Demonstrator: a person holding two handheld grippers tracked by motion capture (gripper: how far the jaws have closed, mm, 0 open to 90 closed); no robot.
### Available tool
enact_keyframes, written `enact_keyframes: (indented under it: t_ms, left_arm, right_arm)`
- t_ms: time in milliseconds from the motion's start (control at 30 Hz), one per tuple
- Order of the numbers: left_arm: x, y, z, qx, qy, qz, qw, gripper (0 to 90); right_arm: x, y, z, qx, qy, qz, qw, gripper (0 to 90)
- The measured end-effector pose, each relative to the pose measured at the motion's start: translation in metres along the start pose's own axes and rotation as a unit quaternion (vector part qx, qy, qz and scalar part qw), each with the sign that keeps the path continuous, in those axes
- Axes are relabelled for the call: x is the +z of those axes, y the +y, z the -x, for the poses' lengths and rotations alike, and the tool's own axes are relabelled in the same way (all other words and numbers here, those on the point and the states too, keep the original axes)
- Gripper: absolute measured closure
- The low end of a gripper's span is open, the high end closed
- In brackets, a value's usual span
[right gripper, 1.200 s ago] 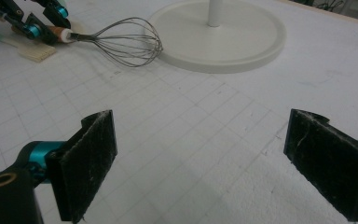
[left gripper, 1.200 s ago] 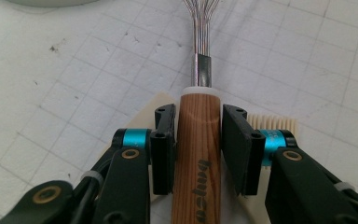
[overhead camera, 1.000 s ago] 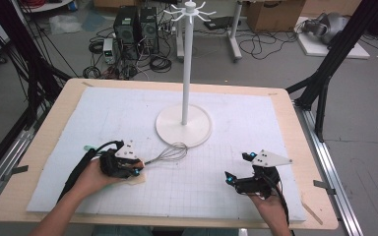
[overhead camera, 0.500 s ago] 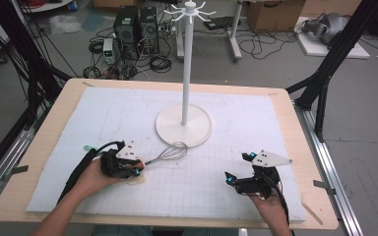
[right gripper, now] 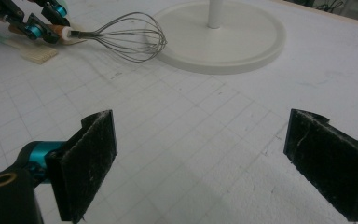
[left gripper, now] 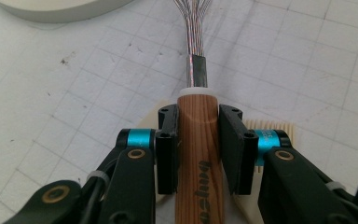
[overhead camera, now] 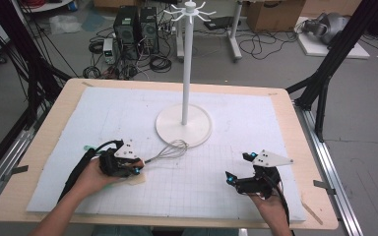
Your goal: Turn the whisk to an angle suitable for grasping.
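A white mat point(overhead camera: 128, 123) ruled in a faint grey grid is covering the pale wooden desk point(overhead camera: 59, 105). The white stand point(overhead camera: 184, 123) is showing a round base, and the whisk point(left gripper: 199, 140) is showing silver wires and a striped brown wooden handle between black, blue-accented jaws.

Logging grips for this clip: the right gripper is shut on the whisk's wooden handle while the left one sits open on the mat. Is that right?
The sides are swapped. The left gripper is shut on the whisk, as the left gripper view shows; the right gripper sits open on the mat.
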State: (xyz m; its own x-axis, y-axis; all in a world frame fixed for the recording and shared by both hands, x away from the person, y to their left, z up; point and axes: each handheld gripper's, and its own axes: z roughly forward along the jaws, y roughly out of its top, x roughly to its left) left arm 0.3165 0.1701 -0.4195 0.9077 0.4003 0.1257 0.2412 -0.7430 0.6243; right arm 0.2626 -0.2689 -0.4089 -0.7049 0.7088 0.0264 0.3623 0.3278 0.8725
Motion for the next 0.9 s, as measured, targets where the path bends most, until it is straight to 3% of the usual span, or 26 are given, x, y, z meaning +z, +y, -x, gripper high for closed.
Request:
enact_keyframes:
  t_ms: [500, 900]
  left_arm:
    - [-0.008, 0.001, -0.001, -0.005, -0.005, 0.018, 0.9998, 69.2]
    - [-0.013, 0.007, 0.003, 0.004, -0.016, 0.03, 0.9994, 69.1]
  right_arm:
    - [0.001, 0.0, -0.001, 0.0, 0.004, -0.003, 1.0, 8.1]
    - [0.001, 0.0, -0.001, -0.003, 0.004, -0.001, 1.0, 8.1]
